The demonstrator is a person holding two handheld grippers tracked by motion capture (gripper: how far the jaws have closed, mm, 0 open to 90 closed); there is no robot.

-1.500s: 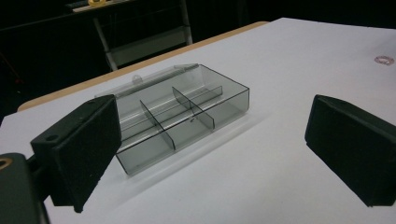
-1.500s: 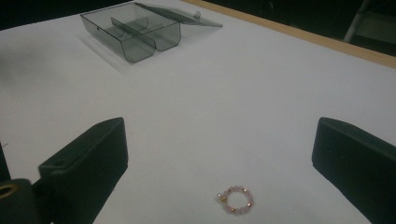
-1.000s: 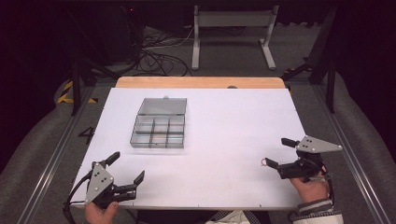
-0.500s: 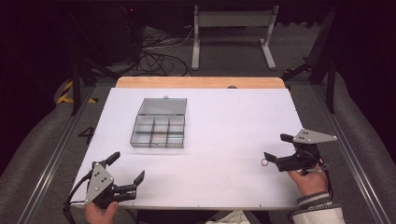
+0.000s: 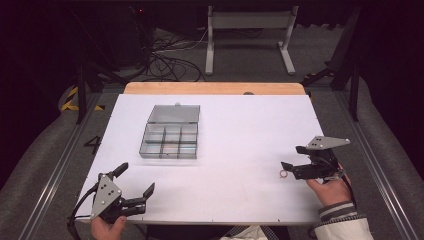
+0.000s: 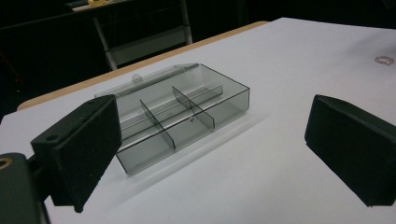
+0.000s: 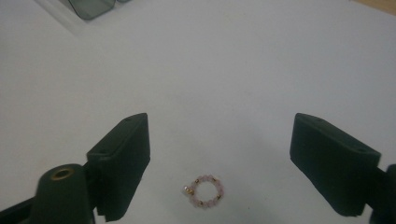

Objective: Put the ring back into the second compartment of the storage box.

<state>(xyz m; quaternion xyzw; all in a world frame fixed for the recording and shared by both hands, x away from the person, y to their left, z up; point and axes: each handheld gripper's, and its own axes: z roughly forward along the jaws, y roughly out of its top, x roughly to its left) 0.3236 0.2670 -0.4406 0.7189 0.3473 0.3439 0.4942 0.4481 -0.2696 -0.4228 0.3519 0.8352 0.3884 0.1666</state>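
Pink beaded ring point(image 7: 204, 192) lies flat on the white table point(image 5: 235, 135), between the right gripper point(image 5: 294, 162)'s jaws, untouched; they have just been closing and remain wide. Right hand point(image 5: 330, 189) holds it level. Left gripper point(image 5: 134, 184) gapes empty, well left; the clear compartment box point(image 5: 170, 132) sits beyond.

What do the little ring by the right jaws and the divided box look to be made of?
The ring: small pale pink beads with a few gold-coloured ones, strung in a loop; glass or plastic, hard to tell. The box: smoky see-through plastic by the look, glossy, with the dividers visible through its walls.
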